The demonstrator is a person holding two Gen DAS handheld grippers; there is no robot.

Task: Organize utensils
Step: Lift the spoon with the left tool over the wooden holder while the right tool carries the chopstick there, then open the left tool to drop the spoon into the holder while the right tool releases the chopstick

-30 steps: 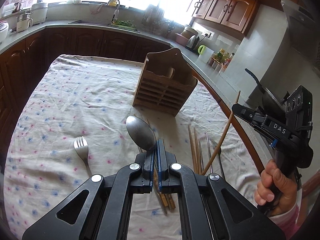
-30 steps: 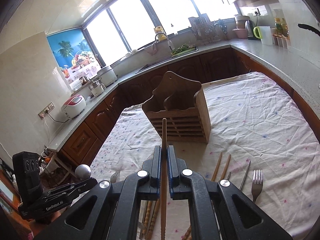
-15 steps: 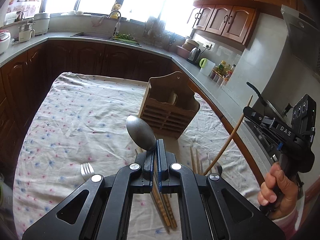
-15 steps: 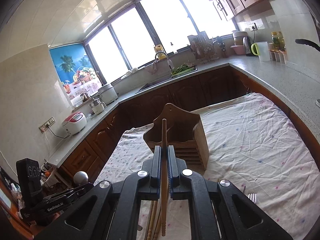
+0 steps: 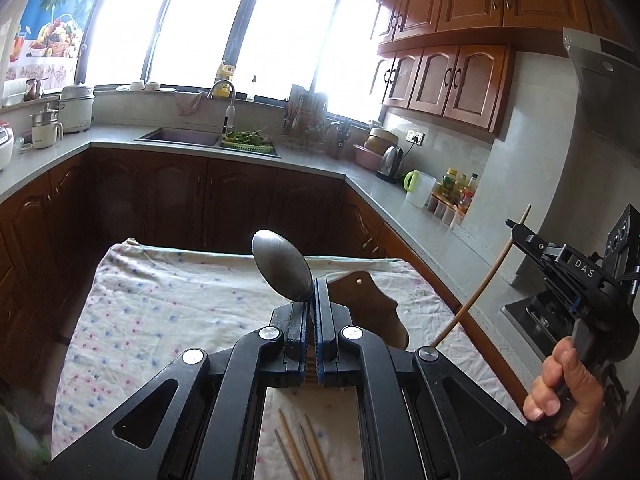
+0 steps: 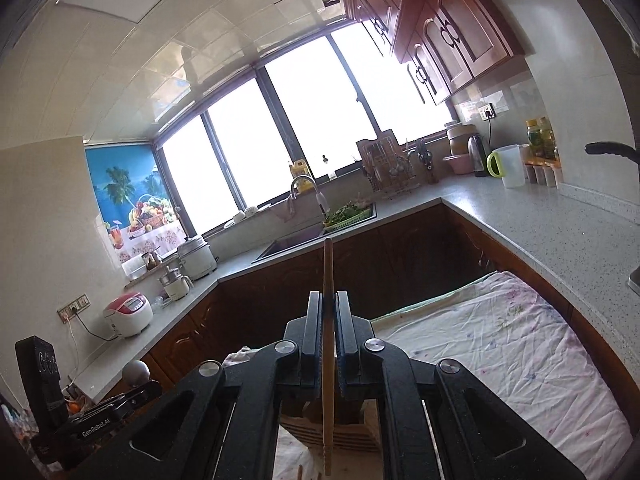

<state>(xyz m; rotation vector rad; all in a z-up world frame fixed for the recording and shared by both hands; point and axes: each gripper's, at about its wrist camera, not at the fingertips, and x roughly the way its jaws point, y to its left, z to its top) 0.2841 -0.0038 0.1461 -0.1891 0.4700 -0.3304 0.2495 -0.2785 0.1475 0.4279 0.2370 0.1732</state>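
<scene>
Both claws have lifted since earlier — left gripper (image 5: 311, 312) clamped on the spoon (image 5: 282, 266), right gripper (image 6: 329, 320) on a chopstick (image 6: 328, 276); wooden holder (image 5: 366, 300) low-centre, more chopsticks (image 5: 298, 454) left below.

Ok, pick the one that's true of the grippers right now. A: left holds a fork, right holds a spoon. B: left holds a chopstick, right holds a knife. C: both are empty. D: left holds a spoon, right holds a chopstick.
D: the left gripper is shut on the spoon, whose bowl sticks out ahead of it, and the right gripper is clamped on a chopstick.
</scene>
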